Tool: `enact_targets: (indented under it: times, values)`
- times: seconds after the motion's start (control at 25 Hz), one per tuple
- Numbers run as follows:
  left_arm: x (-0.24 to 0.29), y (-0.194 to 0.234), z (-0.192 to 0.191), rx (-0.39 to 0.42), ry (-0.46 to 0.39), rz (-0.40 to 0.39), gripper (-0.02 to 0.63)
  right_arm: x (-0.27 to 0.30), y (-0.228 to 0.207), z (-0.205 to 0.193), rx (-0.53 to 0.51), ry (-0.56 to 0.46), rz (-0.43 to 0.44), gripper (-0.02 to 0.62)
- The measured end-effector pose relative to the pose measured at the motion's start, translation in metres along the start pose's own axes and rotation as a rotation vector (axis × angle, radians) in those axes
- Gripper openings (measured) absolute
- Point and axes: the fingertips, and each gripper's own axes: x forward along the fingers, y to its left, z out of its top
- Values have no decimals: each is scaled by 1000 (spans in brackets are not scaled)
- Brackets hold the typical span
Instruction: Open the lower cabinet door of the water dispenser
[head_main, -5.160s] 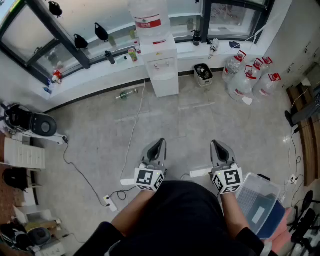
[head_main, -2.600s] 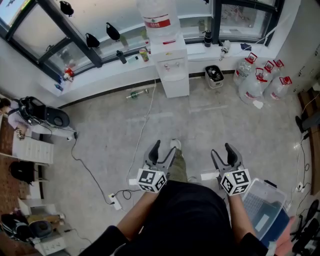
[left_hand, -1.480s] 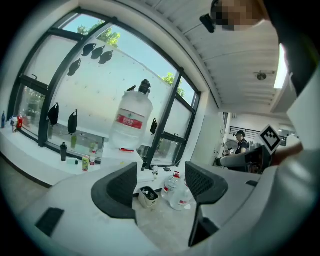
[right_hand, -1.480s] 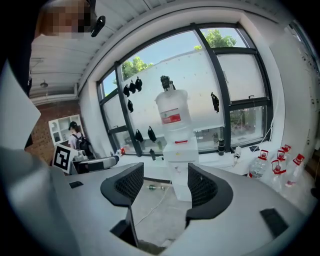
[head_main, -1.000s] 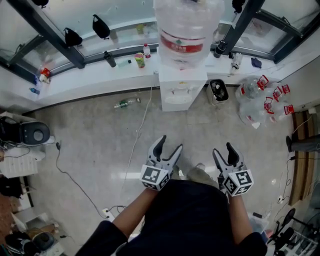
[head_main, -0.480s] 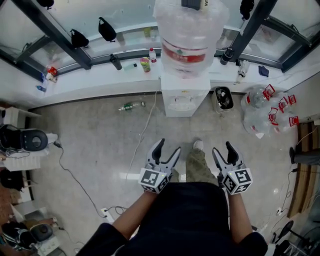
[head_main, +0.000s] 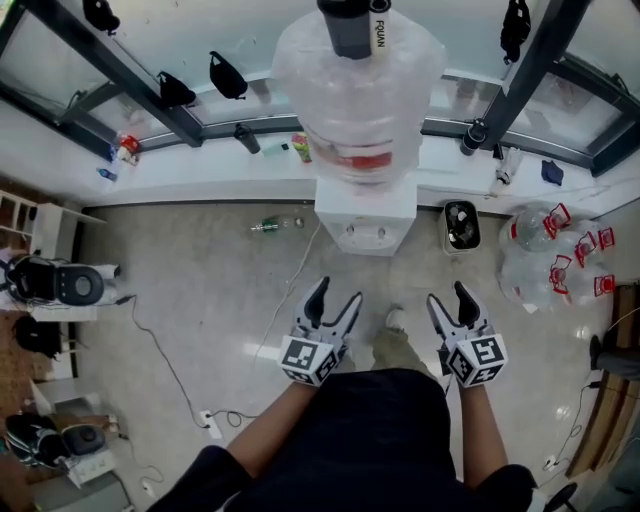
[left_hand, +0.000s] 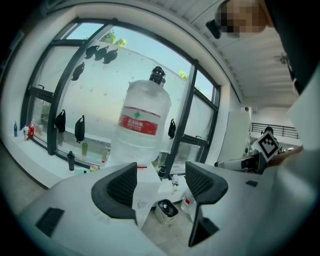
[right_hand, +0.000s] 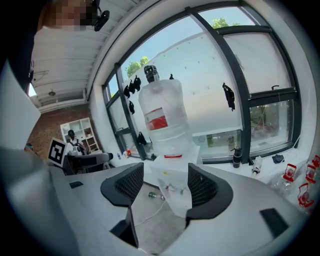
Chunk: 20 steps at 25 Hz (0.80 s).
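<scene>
Ahead of both empty, parted jaws stands the water dispenser (head_main: 366, 215).

We see a long white window ledge (head_main: 190, 168) running across the far side of the floor. On the ledge stand a dark bottle (head_main: 246, 138), a green and red can (head_main: 301, 147) and, well to the right, a black flask (head_main: 471, 137). Above the ledge, black pouches (head_main: 228, 75) hang against the glass. Just below the ledge a small bin (head_main: 461, 226) sits on the floor, with a cluster of clear jugs (head_main: 556, 262) near its right end. A bottle (head_main: 268, 225) lies on its side close under the ledge, and a white cable (head_main: 296, 262) trails away from it.
</scene>
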Motion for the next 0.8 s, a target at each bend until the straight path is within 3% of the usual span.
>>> enact_targets:
  times: [0.2, 0.4, 0.6, 0.8]
  values:
    - [40, -14, -3, 13, 27, 25, 280, 20, -41, -4, -2, 38, 34, 242]
    - [69, -25, -33, -19, 76, 55, 280, 35, -76, -18, 10, 63, 60, 241]
    - [90, -30, -55, -62, 81, 96, 280, 55, -92, -38, 22, 131, 94, 241]
    - [98, -33, -73, -73, 81, 86, 279, 70, -101, -57, 5, 157, 88, 241]
